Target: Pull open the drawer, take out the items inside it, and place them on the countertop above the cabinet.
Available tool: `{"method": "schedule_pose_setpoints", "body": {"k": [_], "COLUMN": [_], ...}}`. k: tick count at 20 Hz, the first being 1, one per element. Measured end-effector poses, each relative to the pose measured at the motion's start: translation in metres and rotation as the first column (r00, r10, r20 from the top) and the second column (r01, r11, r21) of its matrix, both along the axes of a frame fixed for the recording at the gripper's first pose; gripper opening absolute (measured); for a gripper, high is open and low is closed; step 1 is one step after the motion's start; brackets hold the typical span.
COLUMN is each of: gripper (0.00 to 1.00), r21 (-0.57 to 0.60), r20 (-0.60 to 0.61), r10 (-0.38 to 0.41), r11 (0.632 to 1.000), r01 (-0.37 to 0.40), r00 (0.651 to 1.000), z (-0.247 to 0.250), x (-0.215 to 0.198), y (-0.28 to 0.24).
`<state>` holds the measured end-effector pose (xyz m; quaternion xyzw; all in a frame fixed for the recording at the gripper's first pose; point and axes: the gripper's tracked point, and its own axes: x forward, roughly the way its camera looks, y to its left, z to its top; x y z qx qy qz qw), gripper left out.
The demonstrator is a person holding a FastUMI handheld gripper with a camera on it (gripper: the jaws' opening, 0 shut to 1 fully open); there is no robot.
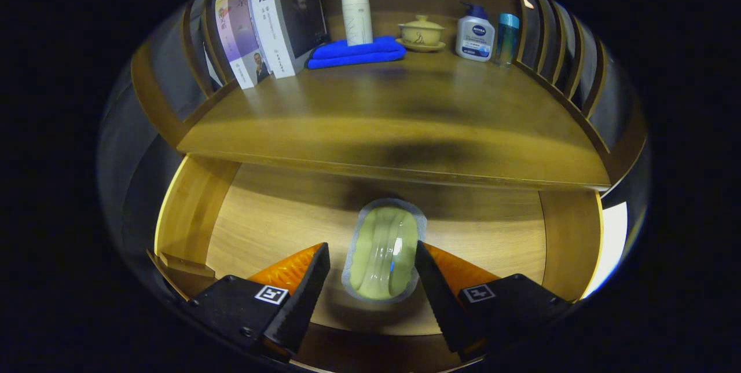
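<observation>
Gripper [372,260] fingers straddle packet [382,251] in drawer [272,216].

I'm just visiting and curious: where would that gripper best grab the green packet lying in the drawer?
Probably across its narrow middle, coming straight down from above. The packet lies flat on the drawer floor, long axis pointing away, and the open gripper already straddles its two long sides.

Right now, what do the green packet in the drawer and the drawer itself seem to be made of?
The green packet, lying between the open gripper's fingers without touching them, looks like soft glossy plastic film: it shows shiny highlights and a flat sealed border. What it contains is unclear. The drawer looks like light wood or wood veneer, smooth and matte, with visible grain.
</observation>
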<state>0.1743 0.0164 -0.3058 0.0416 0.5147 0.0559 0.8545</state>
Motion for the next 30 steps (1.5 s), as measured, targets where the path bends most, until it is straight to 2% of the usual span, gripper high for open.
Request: {"method": "schedule_pose_setpoints", "body": {"k": [6,7,8,10,12,13,23,30], "gripper": [0.35,0.30,0.30,0.18,0.18,0.10,0.10,0.10], "r21": [-0.030,-0.024,-0.022,-0.013,-0.024,-0.045,0.037,0.086], "r20": [-0.045,-0.053,-0.059,-0.047,-0.027,-0.016,0.109,0.242], "r10": [-0.018,-0.021,-0.017,-0.023,-0.002,0.002,0.064,0.057], "r11": [0.999,1.000,1.000,1.000,1.000,0.999,0.997,0.993], "r01": [0.017,0.019,0.015,0.023,0.001,-0.003,-0.068,-0.080], "r00": [0.999,0.998,0.998,0.999,1.000,1.000,0.992,0.969], "z": [-0.010,-0.012,-0.013,-0.013,-0.006,-0.008,0.060,0.116], "x": [-0.003,-0.004,-0.005,-0.006,-0.009,-0.008,-0.041,-0.028], "y": [-0.005,-0.003,-0.003,-0.002,-0.005,-0.008,0.001,0.006]}}
